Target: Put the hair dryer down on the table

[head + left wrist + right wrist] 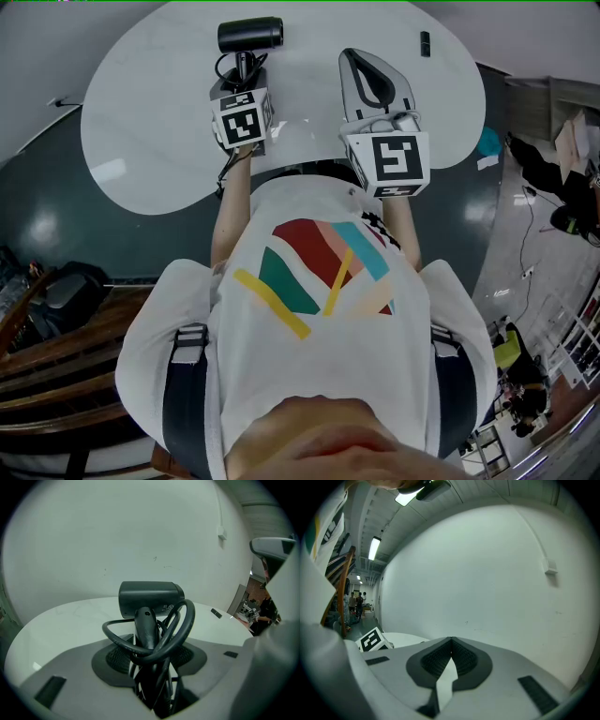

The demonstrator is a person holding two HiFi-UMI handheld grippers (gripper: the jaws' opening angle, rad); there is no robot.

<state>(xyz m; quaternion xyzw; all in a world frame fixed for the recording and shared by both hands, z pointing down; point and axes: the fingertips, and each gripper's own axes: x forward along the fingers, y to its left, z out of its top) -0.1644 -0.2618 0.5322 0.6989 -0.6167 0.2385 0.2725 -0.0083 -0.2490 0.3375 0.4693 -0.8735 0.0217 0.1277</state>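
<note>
A black hair dryer (250,35) (150,599) stands over the white round table (150,112), handle down and barrel lying crosswise. My left gripper (246,75) (150,656) is shut on its handle, with loops of the black cord (185,620) bunched between the jaws. More cord (228,161) hangs below the gripper at the table's near edge. Whether the dryer touches the tabletop I cannot tell. To the right my right gripper (350,54) (451,641) hovers over the table, its tips together and nothing in them.
A small black object (425,43) (216,613) lies on the table at the far right. A white wall (487,573) rises close behind the table. Dark floor surrounds it, with wooden furniture (56,347) at the left and clutter (562,187) at the right.
</note>
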